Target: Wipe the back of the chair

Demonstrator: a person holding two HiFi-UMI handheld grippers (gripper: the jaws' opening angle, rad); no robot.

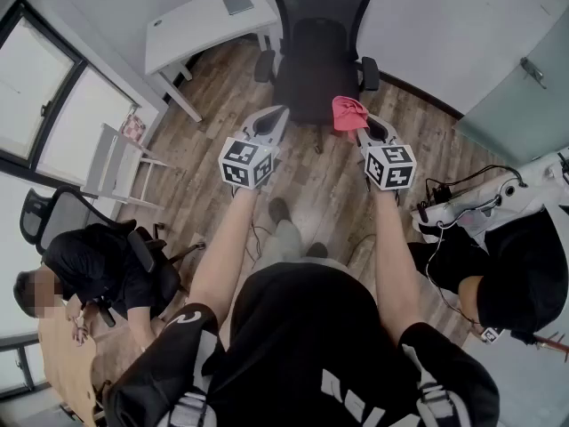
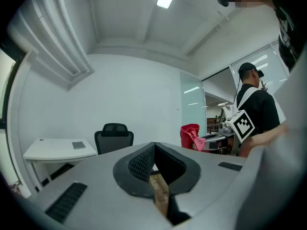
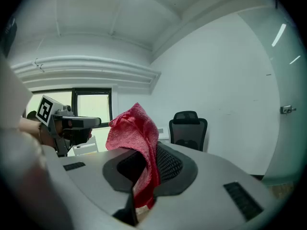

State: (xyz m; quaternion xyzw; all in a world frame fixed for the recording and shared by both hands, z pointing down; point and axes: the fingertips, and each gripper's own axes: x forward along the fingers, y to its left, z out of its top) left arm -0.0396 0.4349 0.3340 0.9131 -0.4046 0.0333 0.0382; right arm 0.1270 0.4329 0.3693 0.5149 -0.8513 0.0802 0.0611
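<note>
A black mesh office chair [image 1: 316,52] stands ahead against the white wall, its seat towards me; it also shows as a chair [image 2: 113,138] in the left gripper view and a chair [image 3: 189,128] in the right gripper view. My right gripper [image 1: 360,118] is shut on a red cloth [image 1: 348,112], which bunches up above the jaws as cloth [image 3: 134,128]. It hovers just right of the chair's seat front. My left gripper [image 1: 277,114] is held level with it on the left, jaws closed together and empty [image 2: 154,145]. Neither gripper touches the chair.
A white desk [image 1: 200,25] with a grey pad [image 1: 238,4] stands left of the chair. A white folding rack [image 1: 120,167] is near the window. One person [image 1: 98,274] sits at lower left, another [image 1: 516,274] stands at right with cabled equipment [image 1: 471,198]. A glass door [image 1: 524,78] is at right.
</note>
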